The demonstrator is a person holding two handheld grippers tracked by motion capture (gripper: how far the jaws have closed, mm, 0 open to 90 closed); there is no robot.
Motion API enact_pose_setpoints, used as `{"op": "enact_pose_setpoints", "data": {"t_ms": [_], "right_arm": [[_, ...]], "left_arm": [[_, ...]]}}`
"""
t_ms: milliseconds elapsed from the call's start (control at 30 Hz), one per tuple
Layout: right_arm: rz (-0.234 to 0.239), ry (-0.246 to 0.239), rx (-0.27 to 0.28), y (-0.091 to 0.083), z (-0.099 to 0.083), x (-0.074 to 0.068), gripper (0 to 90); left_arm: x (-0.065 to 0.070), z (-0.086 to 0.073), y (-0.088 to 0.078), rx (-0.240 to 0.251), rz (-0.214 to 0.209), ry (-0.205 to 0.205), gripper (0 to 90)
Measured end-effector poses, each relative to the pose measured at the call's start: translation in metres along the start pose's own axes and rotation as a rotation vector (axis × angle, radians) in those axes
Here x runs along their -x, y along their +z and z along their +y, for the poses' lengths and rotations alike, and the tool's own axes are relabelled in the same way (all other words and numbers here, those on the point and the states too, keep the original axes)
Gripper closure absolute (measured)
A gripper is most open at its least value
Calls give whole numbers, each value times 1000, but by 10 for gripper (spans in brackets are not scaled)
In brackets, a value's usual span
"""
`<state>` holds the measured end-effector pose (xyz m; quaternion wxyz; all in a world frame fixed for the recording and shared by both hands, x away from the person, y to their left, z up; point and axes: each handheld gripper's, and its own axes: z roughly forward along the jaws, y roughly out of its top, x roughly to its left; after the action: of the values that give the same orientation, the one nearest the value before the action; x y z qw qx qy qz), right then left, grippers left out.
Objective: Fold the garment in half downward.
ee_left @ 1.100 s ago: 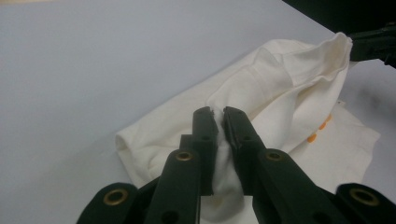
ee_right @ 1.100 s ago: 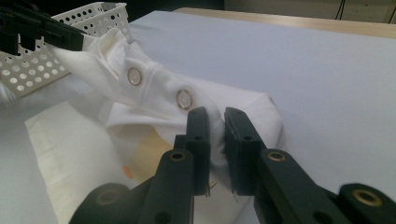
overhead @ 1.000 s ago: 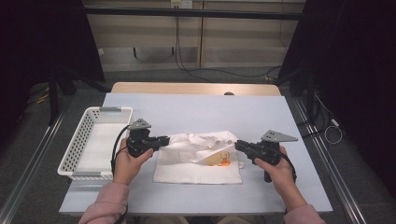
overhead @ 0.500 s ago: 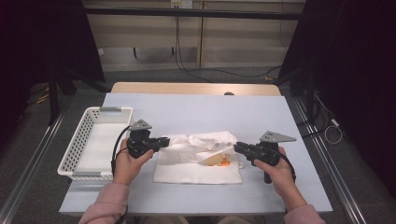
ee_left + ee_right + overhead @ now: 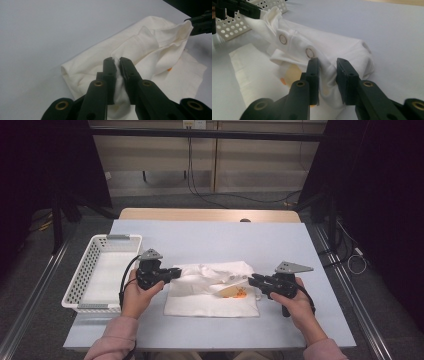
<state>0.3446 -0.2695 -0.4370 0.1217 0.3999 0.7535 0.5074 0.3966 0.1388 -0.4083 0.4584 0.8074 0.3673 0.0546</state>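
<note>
Centre frame: left gripper [image 5: 176,272] pinches the white garment [image 5: 212,287] to stretch it; right gripper [image 5: 251,280], jaws just opening, loosely straddles its fold.

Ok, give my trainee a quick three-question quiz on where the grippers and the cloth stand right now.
1. True or false: the left gripper is shut on the white garment.
2. On which side of the garment does the white basket stand: the left gripper's or the right gripper's?
3. What is printed on the garment near the right gripper: A) an orange mark, B) a blue stripe, C) a black star?

Key: 1 true. 2 the left gripper's side. 3 A.
</note>
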Motion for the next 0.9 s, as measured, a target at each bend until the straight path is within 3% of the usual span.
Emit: {"op": "enact_pose_setpoints", "data": {"t_ms": [167,233,333,567,600,667,900], "right_arm": [[12,-1,-7,-2,0,0,783],[15,10,3,-3,1,-1,790],[15,-14,4,-5,2,-2,797],[21,-8,9,-8,1,-3,802],[22,-10,10,-9,2,-3,804],[20,-15,12,-11,2,-4,806],[19,-20,28,-14,5,-9,809]], "left_arm": [[1,-1,0,4,2,-17,835],[1,0,-1,2,0,-3,835],[0,-1,-1,3,0,0,834],[2,-2,-3,10,-11,-24,833],[1,-2,-4,4,-11,-3,833],[3,-3,-6,8,-16,-20,833],[3,-4,-10,19,-10,-7,834]]}}
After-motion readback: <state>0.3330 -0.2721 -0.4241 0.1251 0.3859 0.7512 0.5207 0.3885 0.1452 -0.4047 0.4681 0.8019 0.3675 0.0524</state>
